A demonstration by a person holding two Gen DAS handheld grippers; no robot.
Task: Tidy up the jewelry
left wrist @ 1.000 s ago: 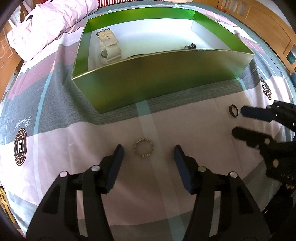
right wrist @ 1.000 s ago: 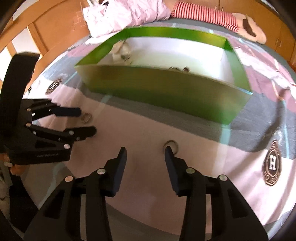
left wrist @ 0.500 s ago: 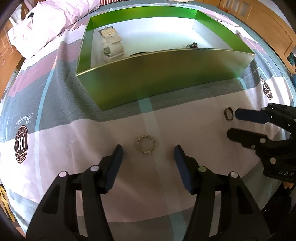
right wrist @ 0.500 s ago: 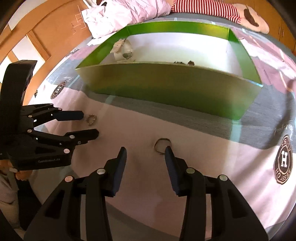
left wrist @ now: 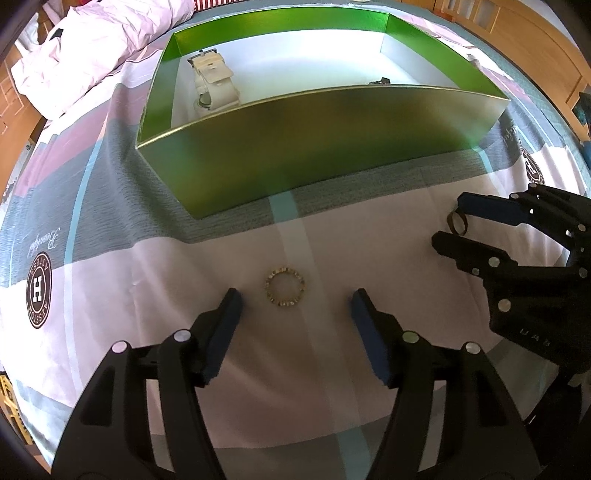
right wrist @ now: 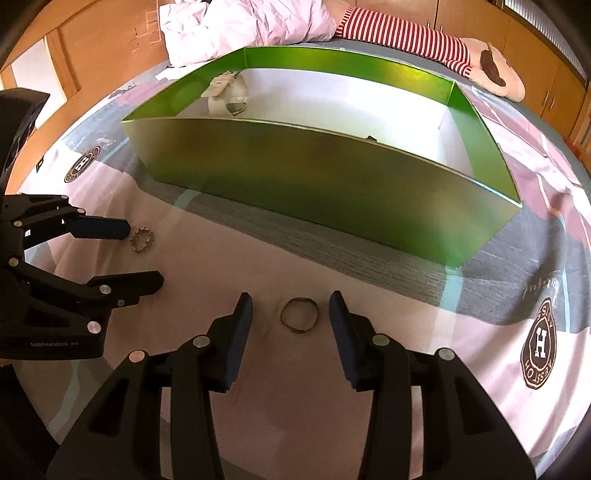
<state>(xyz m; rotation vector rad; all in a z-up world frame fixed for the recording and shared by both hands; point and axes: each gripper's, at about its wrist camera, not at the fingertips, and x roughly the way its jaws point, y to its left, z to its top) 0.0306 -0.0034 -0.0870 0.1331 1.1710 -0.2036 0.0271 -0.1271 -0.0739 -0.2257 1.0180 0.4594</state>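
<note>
Both tongs are spread on the bed: the left tongs (left wrist: 293, 301) flank a beaded ring (left wrist: 284, 287), the right tongs (right wrist: 291, 304) a plain ring (right wrist: 299, 319).

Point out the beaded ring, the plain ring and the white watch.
beaded ring (left wrist: 284, 287): left wrist view, its near band.
plain ring (right wrist: 299, 315): right wrist view, its hoop.
white watch (left wrist: 214, 83): left wrist view, its strap.

1. Bedsheet (left wrist: 147, 258): pink/grey/white blocks w/ teal stripes, round brown "H" crests; the landmark.
2. White-pink duvet (left wrist: 92, 48): crumpled at sheet's far left corner.
3. Red/white striped cloth (right wrist: 402, 35): along sheet's far edge, just right of duvet.
4. Beige plush w/ brown patch (right wrist: 495, 70): at striped cloth's right end.
5. Wood cabinets (right wrist: 546, 88): beyond sheet, both sides.
</note>
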